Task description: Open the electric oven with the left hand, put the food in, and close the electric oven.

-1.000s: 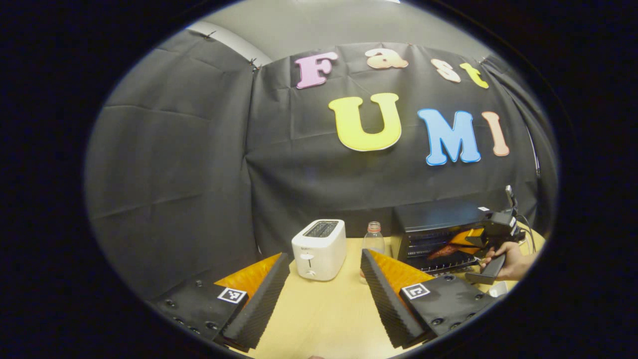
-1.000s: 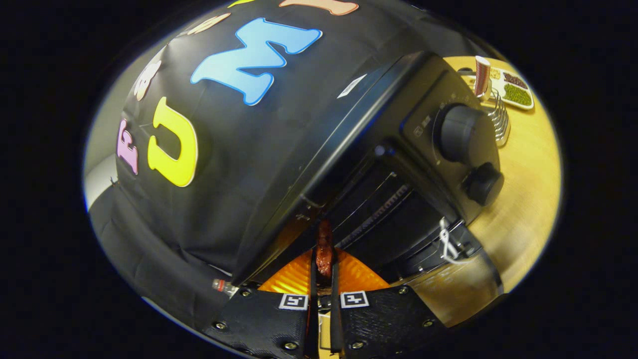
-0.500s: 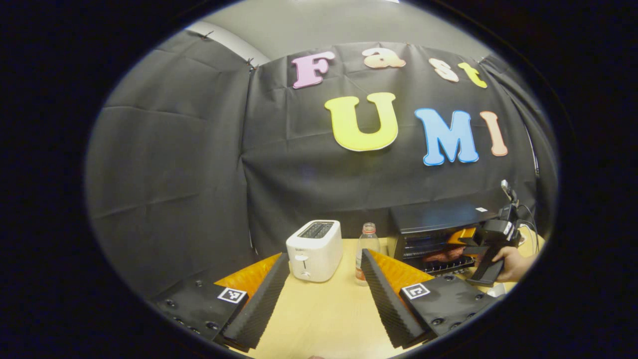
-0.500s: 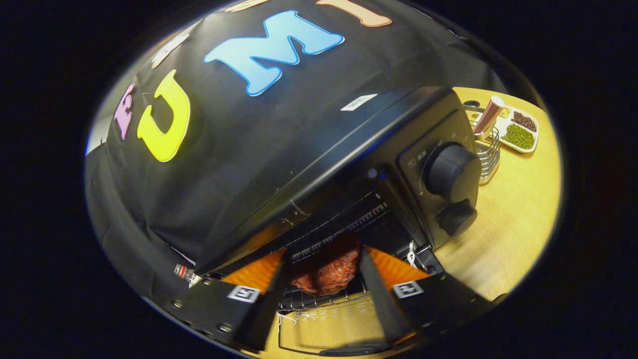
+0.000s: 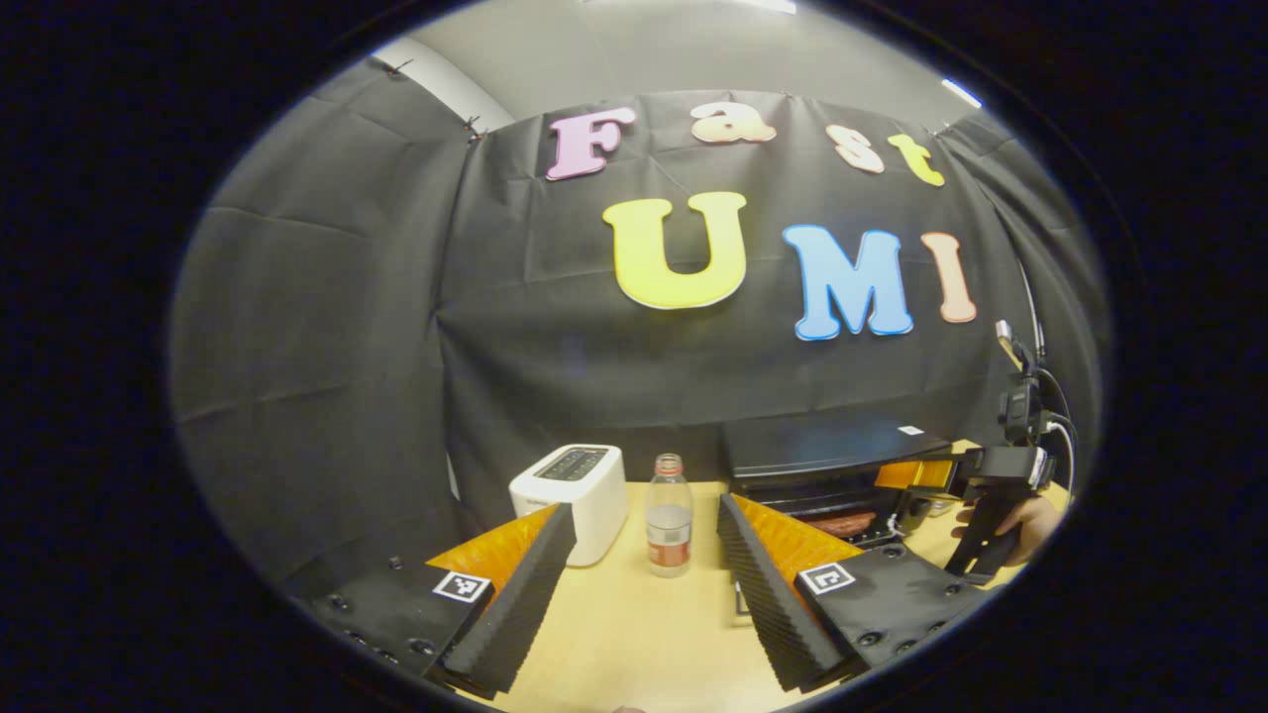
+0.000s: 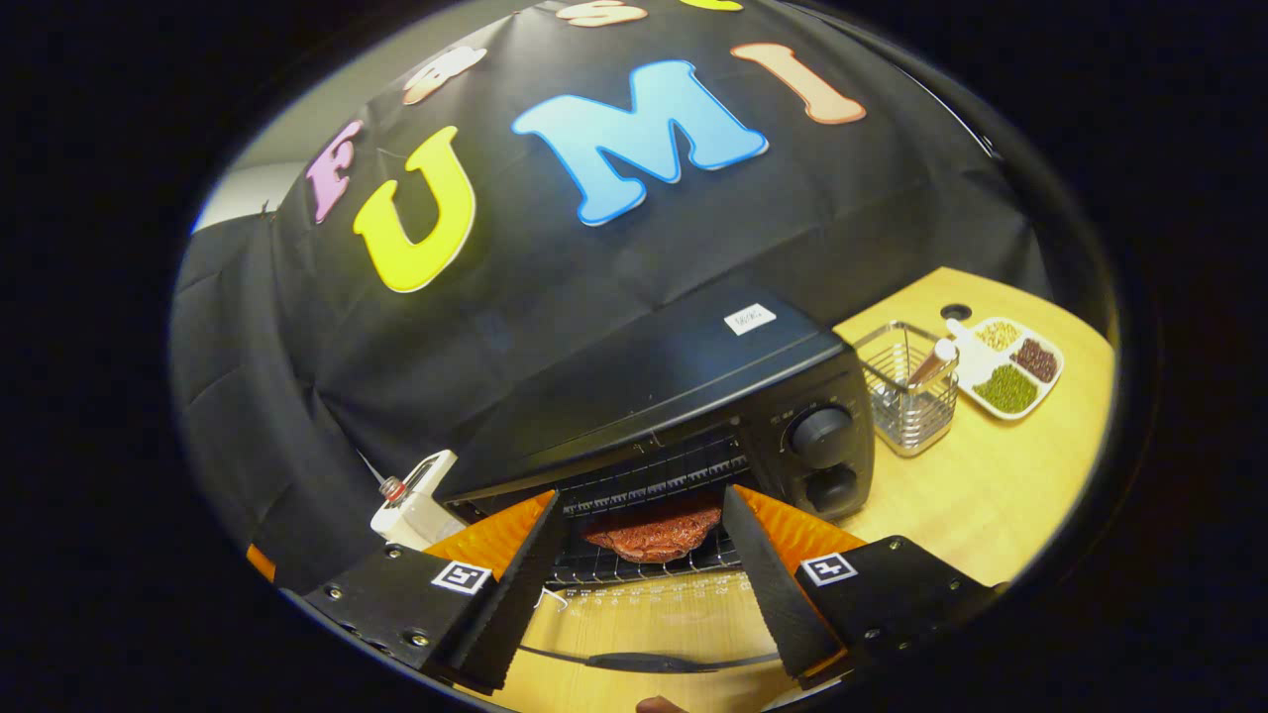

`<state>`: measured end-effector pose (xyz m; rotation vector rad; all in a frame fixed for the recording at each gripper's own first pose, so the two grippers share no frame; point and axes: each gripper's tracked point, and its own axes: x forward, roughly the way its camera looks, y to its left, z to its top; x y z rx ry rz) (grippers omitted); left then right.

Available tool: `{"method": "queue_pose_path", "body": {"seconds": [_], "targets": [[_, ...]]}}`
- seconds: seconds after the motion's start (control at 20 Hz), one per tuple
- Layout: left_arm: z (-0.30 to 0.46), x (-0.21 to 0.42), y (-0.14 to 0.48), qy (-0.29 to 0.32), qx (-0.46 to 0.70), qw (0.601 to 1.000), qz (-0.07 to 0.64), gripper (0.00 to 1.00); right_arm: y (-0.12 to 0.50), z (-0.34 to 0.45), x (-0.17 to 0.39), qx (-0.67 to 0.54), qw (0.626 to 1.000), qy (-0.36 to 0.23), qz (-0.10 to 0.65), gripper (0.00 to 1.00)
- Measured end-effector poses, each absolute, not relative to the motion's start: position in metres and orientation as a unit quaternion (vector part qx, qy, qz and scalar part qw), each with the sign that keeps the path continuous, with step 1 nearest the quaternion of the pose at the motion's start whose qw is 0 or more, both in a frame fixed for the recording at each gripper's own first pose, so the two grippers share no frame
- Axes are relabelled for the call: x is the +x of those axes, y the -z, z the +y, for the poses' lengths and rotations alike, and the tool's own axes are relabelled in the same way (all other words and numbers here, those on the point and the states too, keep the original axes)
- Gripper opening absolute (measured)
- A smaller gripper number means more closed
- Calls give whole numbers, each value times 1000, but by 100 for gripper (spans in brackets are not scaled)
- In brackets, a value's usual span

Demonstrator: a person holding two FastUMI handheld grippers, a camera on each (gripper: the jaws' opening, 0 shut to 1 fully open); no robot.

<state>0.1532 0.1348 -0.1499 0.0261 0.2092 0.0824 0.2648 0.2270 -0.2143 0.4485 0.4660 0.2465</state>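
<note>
Food lay on rack inside electric oven, far right of surface; door down flat, presumably awaiting closing. Right tongs released, empty, just before opening. Left tongs released, near toaster and bottle.

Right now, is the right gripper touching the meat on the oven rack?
Apart. The right gripper view shows the right gripper open, its fingers clear of the meat lying on the oven rack.
</note>
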Motion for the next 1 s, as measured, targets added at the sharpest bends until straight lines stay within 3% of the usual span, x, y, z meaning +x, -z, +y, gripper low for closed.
{"method": "queue_pose_path", "body": {"seconds": [0.75,0.9,0.95,1.0], "targets": [[7,145,239,77,-21,976,205,100,112,135,170,88,985,-104,109,98],[-12,143,267,89,-36,965,243,91,107,116,158,63,988,-91,104,98],[-17,143,276,92,-40,961,257,91,107,110,154,58,989,-84,104,98],[-22,141,287,95,-43,957,271,98,108,102,151,54,990,-77,107,98]]}}
